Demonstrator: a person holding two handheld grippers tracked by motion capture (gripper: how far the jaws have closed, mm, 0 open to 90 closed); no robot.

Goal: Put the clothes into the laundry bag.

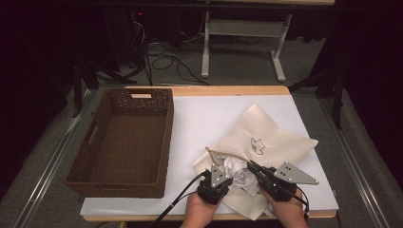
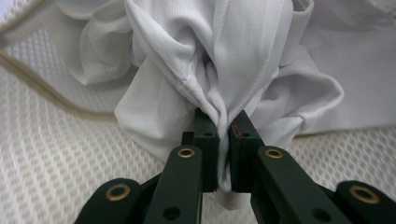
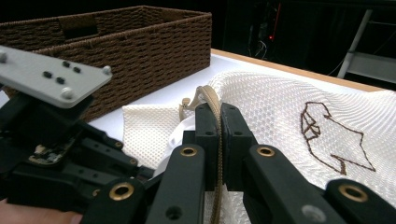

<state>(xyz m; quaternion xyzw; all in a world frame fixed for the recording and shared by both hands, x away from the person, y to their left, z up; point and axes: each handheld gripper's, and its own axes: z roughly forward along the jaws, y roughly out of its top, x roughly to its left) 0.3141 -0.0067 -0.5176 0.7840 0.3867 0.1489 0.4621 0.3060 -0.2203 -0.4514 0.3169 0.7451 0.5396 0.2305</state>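
Observation:
A cream mesh bag (image 1: 273,135) with a brown stitched emblem (image 1: 257,145) lies on the white tabletop, its tan-trimmed mouth toward the person. A crumpled white garment (image 1: 236,170) sits at that mouth. My left gripper (image 1: 230,173) is shut on a bunched fold of the white garment (image 2: 224,51), which rests on the mesh bag (image 2: 46,149). My right gripper (image 1: 249,164) is shut on the bag's tan edge trim (image 3: 211,97) and holds it slightly raised; the right gripper (image 3: 216,111) has the mesh bag (image 3: 280,102) and its emblem (image 3: 329,133) beyond it.
A brown woven basket (image 1: 167,137) with nothing visible inside stands on the left half of the table; its wall (image 3: 140,46) is close behind my left gripper (image 3: 46,116). Bare white tabletop (image 1: 204,114) lies between basket and bag. Beyond the table are cables and a desk frame (image 1: 242,38).

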